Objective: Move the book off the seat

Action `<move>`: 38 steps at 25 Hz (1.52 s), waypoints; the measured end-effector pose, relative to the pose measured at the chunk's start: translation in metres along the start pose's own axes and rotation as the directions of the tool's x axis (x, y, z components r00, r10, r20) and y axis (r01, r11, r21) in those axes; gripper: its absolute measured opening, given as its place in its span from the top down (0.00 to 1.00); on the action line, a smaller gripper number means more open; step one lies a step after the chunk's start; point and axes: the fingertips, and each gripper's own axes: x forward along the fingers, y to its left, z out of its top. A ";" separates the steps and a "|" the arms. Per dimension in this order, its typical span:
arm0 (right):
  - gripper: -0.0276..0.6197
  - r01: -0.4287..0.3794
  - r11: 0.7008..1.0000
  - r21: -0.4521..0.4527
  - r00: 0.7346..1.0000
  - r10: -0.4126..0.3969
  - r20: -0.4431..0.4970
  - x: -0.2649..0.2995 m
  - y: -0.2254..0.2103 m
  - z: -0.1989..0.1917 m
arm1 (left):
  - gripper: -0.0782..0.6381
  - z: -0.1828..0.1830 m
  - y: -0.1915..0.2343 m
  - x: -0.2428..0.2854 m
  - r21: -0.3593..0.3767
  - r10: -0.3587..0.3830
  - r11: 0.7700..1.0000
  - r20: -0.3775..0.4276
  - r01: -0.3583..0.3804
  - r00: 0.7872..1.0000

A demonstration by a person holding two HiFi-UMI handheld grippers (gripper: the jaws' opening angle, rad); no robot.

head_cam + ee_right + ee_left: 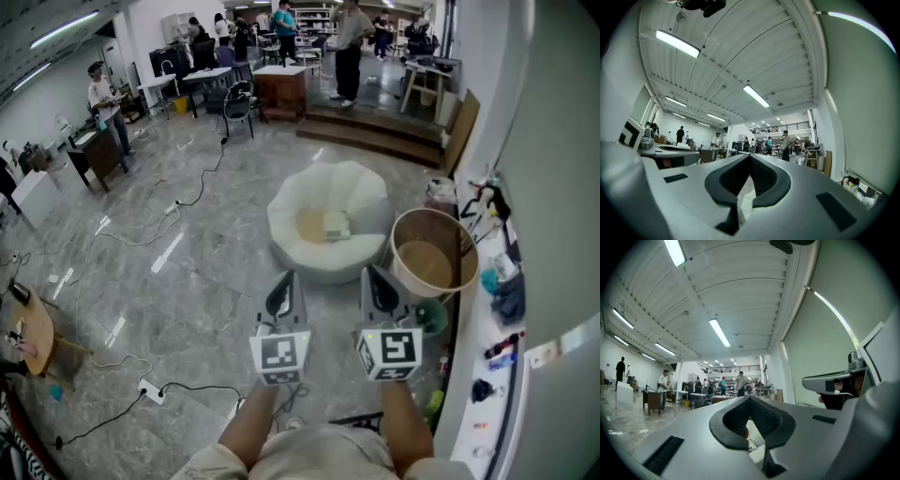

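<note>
Two pairs of tongs are in play, and both are fully closed on nothing. The left tongs (286, 281) and the right tongs (373, 279) are held level, side by side, well short of the white shell-shaped padded seat (361, 192) on the grey marble floor (187, 281). The small pale book (337, 225) lies flat in the seat's central hollow, just right of a tan patch in the cushion.

Step in hand, as I judge it: the approach, with no grasp begun. To do it well, I would:
1. Open one pair of tongs before reaching the seat; the right pair looks better lined up with the book.
2. Tip that pair downward and come in over the seat's near rim, not through the padding.
3. Take the book by an exposed edge, one pad on the cover and one beneath it. The soft hollow will likely give under pressure and could let the book slide.
4. Lift clear of the rim before carrying it sideways.

Containers: the round wooden tub (433, 225) stands just right of the seat; I cannot tell whether they touch. It shows only its tan inner floor, and I see nothing in it. A small green cup (433, 317) sits near the tub's base; its contents cannot be made out.
</note>
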 end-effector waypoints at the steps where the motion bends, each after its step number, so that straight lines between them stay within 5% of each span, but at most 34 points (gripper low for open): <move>1: 0.95 0.000 1.000 0.000 1.000 0.000 -0.002 0.001 0.001 0.000 | 0.89 0.001 0.002 0.000 -0.004 0.002 1.000 0.000 -0.002 1.000; 28: 0.95 0.014 0.999 0.047 1.000 -0.013 -0.024 0.039 0.080 -0.015 | 0.89 -0.021 0.094 -0.016 -0.023 0.005 1.000 -0.025 -0.006 1.000; 38: 0.95 0.026 0.999 0.040 0.999 -0.026 -0.022 0.082 0.047 -0.026 | 0.89 -0.030 0.092 0.038 -0.019 0.006 1.000 -0.025 -0.006 1.000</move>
